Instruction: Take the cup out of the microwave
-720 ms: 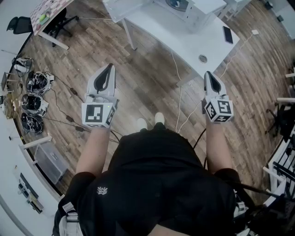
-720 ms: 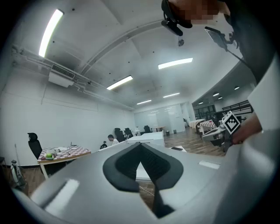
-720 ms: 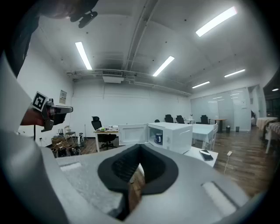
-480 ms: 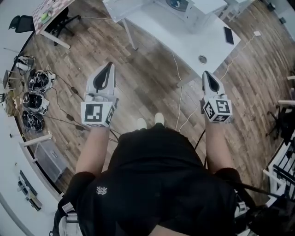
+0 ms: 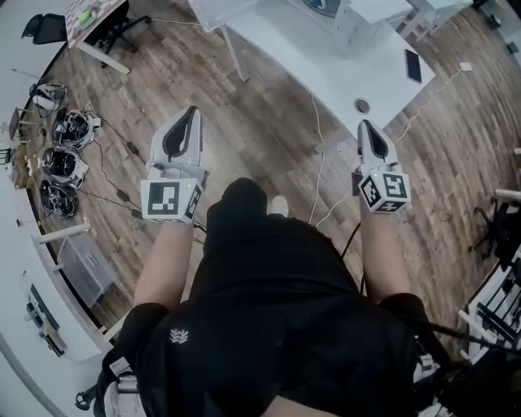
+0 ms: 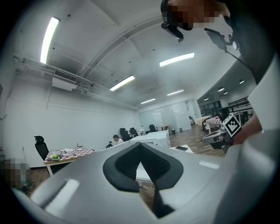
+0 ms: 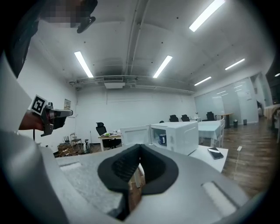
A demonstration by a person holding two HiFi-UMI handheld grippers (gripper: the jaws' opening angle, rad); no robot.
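A white microwave (image 7: 177, 136) stands on a white table (image 7: 210, 158) some way ahead in the right gripper view, its door (image 7: 135, 134) swung open to the left. A dark blue cup (image 7: 162, 139) sits inside the cavity. My right gripper (image 7: 140, 148) is shut and empty, held level and aimed toward the microwave from a distance. My left gripper (image 6: 140, 144) is also shut with nothing in it. In the head view both grippers, left (image 5: 190, 112) and right (image 5: 364, 125), hover over the wood floor short of the table (image 5: 342, 69); the microwave (image 5: 330, 10) is cut off at the top edge.
A black phone (image 5: 413, 65) lies on the table's right end, near a round cable hole (image 5: 361, 105). White cables (image 5: 316, 175) trail over the floor below. Headsets and gear (image 5: 61, 142) lie on the floor at left. Desks and office chairs (image 7: 101, 129) stand farther back.
The person has stepped forward: a dark leg now covers one shoe, and the table and floor have slid down the head view. Both grippers stay shut and roughly in place.
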